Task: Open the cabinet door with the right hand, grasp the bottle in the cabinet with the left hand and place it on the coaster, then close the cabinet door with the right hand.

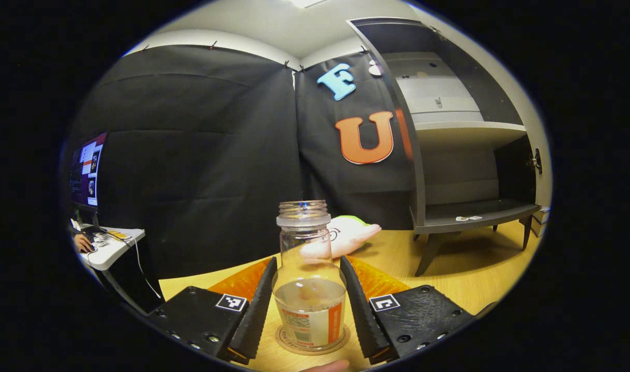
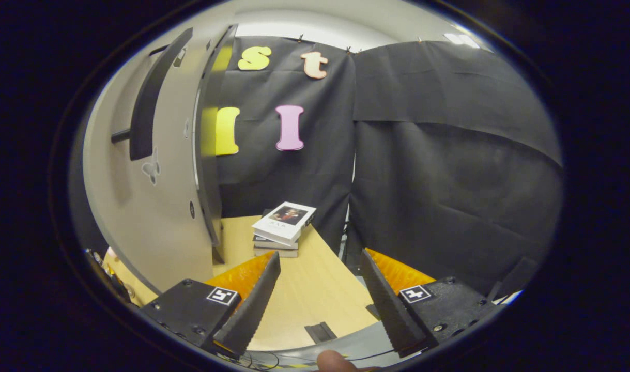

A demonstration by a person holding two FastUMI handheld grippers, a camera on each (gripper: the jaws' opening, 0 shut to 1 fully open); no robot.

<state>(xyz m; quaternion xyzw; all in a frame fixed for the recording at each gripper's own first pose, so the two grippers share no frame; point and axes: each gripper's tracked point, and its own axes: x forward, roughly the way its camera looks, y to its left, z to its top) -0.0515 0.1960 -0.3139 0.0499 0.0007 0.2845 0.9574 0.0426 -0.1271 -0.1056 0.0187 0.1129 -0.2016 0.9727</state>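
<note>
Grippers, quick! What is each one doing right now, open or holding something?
Left gripper: around the bottle standing on the coaster; whether both fingers press it cannot be told.
Right gripper: open, holding nothing.

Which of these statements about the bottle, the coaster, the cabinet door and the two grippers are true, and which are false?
1. The bottle stands upright on the coaster. True.
2. The bottle wears a cap. False: its threaded mouth is open.
3. The cabinet door is shut. False: it stands open, and the left gripper view shows the bare shelves of the cabinet.
4. The right gripper is open and holds nothing. True.
5. A stack of books lies on the table beyond the right gripper. True.
6. The left gripper is far from the bottle. False: its fingers flank the bottle.
</note>
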